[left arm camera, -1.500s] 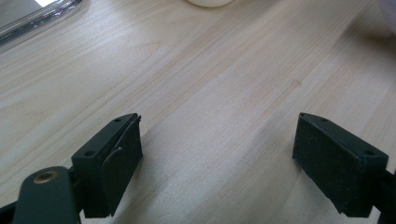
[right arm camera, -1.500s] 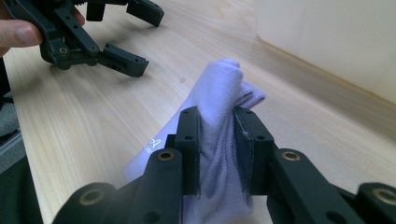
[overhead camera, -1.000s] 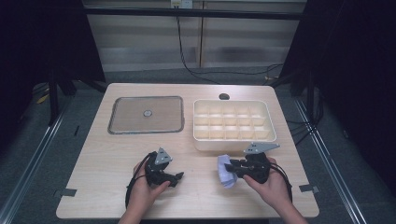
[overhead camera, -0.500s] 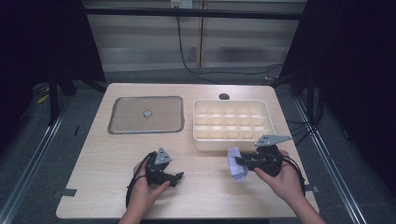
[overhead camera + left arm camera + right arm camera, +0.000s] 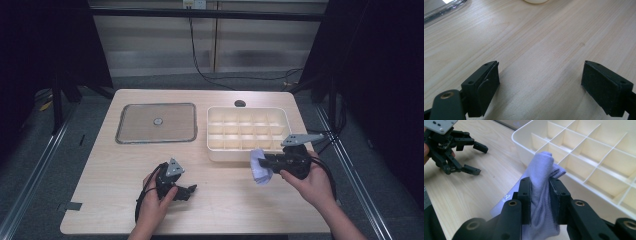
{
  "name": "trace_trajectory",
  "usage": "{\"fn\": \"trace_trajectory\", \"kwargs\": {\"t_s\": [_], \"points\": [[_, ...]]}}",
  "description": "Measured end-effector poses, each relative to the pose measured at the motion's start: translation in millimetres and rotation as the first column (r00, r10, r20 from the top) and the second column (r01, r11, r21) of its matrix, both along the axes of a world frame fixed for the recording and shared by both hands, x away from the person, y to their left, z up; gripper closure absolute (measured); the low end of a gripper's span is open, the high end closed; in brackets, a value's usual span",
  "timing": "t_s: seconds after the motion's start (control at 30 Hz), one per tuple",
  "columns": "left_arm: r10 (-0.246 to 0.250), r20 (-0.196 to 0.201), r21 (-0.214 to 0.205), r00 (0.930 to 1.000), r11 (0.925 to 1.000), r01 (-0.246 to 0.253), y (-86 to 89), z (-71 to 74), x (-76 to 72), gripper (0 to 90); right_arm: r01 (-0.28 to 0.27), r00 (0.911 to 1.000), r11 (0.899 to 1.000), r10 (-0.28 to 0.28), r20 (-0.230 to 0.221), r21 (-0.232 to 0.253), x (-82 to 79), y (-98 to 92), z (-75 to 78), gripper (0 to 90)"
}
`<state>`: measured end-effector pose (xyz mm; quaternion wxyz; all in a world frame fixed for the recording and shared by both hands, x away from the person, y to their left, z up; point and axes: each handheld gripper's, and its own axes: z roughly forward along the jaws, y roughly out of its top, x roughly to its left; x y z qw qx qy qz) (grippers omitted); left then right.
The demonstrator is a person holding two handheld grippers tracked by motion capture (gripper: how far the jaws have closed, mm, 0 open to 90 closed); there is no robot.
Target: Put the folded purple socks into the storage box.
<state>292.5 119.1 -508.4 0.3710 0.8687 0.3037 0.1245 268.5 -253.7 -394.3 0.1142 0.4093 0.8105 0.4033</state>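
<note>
My right gripper point(image 5: 268, 161) has its fingers point(image 5: 526, 195) clenched on a bunched pale lilac cloth point(image 5: 541, 195) — I hold it off the table point(image 5: 225, 200), just beside the near wall of the white divided tray point(image 5: 247, 131), with the cloth's loose end hanging below the fingers. My left gripper point(image 5: 191, 190) rests low on the table, well apart from the cloth, its fingers point(image 5: 484, 85) spread wide with only bare wood between them — the clear lid point(image 5: 156, 123) lies flat farther off, left of the tray.
</note>
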Motion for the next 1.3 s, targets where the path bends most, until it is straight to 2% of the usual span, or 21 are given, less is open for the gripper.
{"fn": "trace_trajectory", "kwargs": {"t_s": [0.27,0.47,1.3], "points": [[0.0,0.0,0.0,1.0,1.0,0.0,0.0,0.0,0.0,14.2,0.039,0.9989,0.999,-0.039,0.026,-0.017,8.3,-13.7,16.7,72.7],[0.001,-0.001,-0.001,1.0,1.0,-0.001,-0.1,-0.1,-0.1,14.2,0.071,0.9968,0.997,-0.07,0.038,-0.026,16.1,-22.3,20.7,72.7],[0.0,0.0,0.0,1.0,1.0,0.0,0.0,0.0,0.0,14.2,0.197,0.9805,0.976,-0.196,0.02,-0.095,58.7,-52.7,1.0,72.6]]}}
